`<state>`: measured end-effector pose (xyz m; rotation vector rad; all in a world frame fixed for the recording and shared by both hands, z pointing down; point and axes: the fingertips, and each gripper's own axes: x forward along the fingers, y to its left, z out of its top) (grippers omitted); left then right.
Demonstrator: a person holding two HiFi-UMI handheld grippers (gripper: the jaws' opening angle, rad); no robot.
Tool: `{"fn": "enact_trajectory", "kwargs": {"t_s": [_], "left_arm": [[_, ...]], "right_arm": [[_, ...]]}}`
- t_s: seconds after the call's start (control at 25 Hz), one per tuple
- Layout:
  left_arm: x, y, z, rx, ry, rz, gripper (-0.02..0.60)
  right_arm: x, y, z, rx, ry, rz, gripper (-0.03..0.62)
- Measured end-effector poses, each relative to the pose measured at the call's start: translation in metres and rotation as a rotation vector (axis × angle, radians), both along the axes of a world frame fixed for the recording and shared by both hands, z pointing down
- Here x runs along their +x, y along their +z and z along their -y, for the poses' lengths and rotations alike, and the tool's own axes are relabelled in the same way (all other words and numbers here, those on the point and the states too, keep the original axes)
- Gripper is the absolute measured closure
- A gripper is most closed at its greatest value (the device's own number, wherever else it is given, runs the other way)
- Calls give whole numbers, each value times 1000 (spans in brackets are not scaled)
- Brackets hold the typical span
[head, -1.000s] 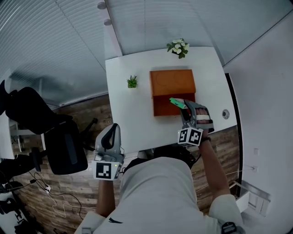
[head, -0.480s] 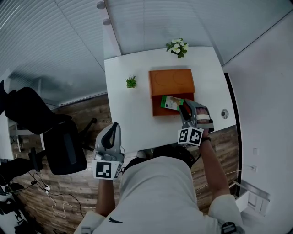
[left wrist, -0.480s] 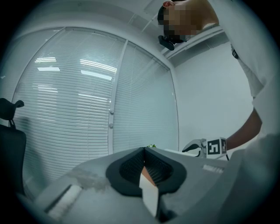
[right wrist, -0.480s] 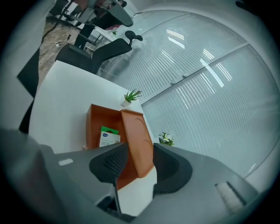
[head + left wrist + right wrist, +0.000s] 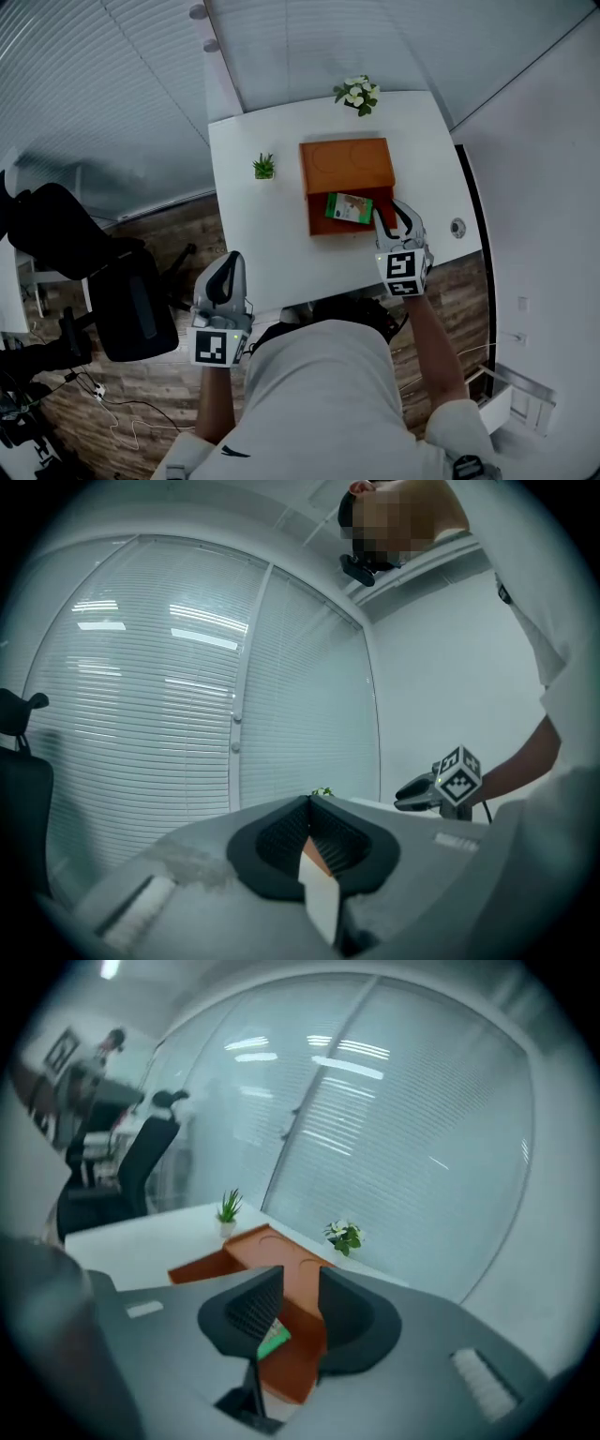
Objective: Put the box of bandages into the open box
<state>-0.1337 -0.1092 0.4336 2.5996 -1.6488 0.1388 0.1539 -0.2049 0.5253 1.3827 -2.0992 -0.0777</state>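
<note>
The orange open box (image 5: 347,167) stands on the white table (image 5: 262,234), its lid folded back. The green and white box of bandages (image 5: 350,207) lies flat in the box's tray. My right gripper (image 5: 386,217) hovers at the tray's right front corner, just clear of the bandages. Its jaws are closing with nothing between them. In the right gripper view the bandages (image 5: 274,1340) show past the right gripper (image 5: 300,1309). My left gripper (image 5: 223,272) hangs off the table's front edge and looks shut (image 5: 309,803).
A small green plant (image 5: 264,167) stands left of the orange box and a pot of white flowers (image 5: 356,94) behind it. A round grommet (image 5: 457,226) sits near the table's right edge. A black office chair (image 5: 112,281) is on the floor at left.
The bandage box left the right gripper's jaws and now lies flat in the orange box. The right gripper drew back a little toward the person. The left gripper stayed put.
</note>
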Motion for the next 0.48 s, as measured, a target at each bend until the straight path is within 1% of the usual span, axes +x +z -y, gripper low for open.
{"fn": "enact_trajectory", "kwargs": {"t_s": [0.08, 0.12, 0.16, 0.36, 0.48], "left_arm": [[0, 2, -1, -5, 1, 0, 575], [0, 2, -2, -5, 2, -1, 575], [1, 2, -2, -4, 4, -2, 575], [3, 1, -6, 3, 16, -2, 575], [1, 0, -9, 7, 17, 1, 575]], "right_arm": [[7, -11, -3, -6, 72, 189, 527], [10, -15, -6, -3, 92, 252, 572], [10, -20, -10, 3, 102, 294, 592], [5, -35, -28, 18, 95, 405, 592], [4, -43, -37, 27, 99, 454, 592]]}}
